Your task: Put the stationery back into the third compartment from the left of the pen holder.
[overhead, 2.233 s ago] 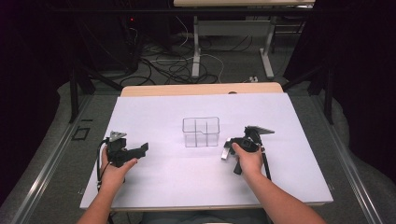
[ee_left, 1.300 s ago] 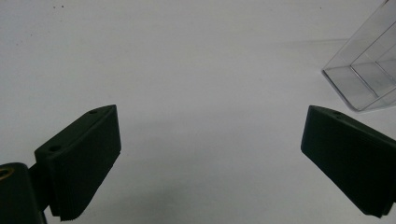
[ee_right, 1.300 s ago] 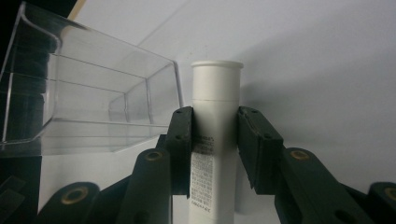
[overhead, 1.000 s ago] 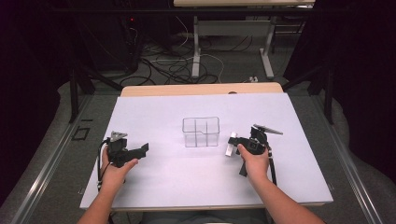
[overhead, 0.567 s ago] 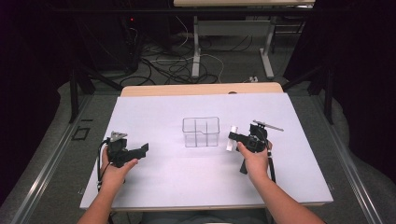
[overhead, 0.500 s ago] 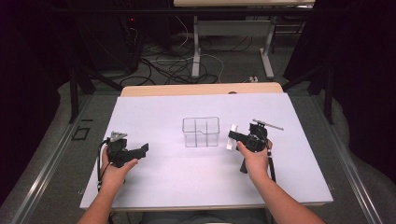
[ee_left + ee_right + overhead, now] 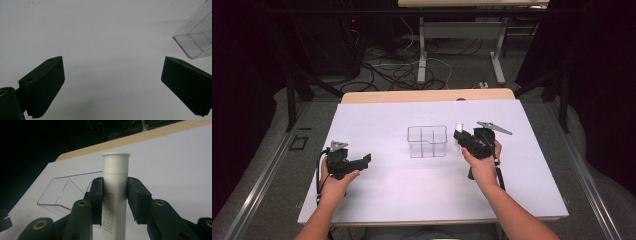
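Observation:
A white cylindrical tube (image 7: 115,195) with small print on its side stands upright between the black jaws of my right gripper (image 7: 114,200), which is shut on it. From above, the tube (image 7: 458,131) and right gripper (image 7: 460,137) hang just right of a clear divided plastic box (image 7: 427,141) at the middle of the white table. That box (image 7: 65,192) lies behind and left of the tube in the right gripper view. My left gripper (image 7: 363,160) rests at the table's left, open with nothing between its jaws (image 7: 112,87); a corner of the box (image 7: 196,40) shows far right.
The white tabletop (image 7: 387,195) has a wooden strip (image 7: 427,95) along its far edge. Beyond it the floor holds cables (image 7: 397,65) and metal table legs (image 7: 422,50). Dark curtains hang on both sides.
My right gripper has risen and moved left toward the clear box, carrying the tube upright. The left gripper has stayed in place.

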{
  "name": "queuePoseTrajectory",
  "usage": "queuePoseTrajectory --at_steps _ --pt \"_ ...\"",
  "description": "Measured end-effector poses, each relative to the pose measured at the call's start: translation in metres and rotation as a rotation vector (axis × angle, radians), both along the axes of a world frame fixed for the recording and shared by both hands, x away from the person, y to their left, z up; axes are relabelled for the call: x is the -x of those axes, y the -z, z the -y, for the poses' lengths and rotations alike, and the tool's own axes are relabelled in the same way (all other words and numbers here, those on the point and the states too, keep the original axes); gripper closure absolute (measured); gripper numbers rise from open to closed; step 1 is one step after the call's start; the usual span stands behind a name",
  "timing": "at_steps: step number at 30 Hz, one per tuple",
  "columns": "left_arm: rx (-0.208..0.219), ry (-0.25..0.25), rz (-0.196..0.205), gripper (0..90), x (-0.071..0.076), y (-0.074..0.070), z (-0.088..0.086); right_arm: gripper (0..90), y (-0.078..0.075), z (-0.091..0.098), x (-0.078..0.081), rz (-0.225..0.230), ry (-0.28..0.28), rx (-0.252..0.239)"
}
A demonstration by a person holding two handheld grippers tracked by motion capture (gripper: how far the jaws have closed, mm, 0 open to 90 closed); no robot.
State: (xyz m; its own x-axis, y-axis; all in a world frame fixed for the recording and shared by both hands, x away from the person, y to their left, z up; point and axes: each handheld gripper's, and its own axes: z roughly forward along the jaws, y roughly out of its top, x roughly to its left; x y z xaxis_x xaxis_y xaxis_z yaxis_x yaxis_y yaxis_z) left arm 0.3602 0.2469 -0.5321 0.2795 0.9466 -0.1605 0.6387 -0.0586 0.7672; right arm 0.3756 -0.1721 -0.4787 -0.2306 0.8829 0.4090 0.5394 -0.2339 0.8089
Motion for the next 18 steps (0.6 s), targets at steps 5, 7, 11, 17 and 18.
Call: queuePoseTrajectory --at_steps 5,7,11,17,18 --pt "-0.003 0.001 0.000 5.1 0.000 0.000 -0.001 66.1 -0.005 -0.007 -0.001 0.058 -0.016 0.028" --pt "-0.001 -0.001 0.002 5.1 0.001 0.000 0.000 66.1 -0.009 -0.008 -0.001 0.070 -0.031 0.042" --pt "-0.001 -0.003 0.004 5.1 0.001 0.000 0.001 66.1 -0.014 -0.012 -0.002 0.098 -0.042 0.063" --pt "-0.002 -0.003 0.002 5.1 0.001 0.000 0.001 66.1 -0.021 -0.021 -0.007 0.132 -0.060 0.087" --pt "-0.005 -0.001 -0.001 5.1 0.001 0.000 0.000 66.1 -0.022 -0.022 -0.008 0.139 -0.063 0.089"
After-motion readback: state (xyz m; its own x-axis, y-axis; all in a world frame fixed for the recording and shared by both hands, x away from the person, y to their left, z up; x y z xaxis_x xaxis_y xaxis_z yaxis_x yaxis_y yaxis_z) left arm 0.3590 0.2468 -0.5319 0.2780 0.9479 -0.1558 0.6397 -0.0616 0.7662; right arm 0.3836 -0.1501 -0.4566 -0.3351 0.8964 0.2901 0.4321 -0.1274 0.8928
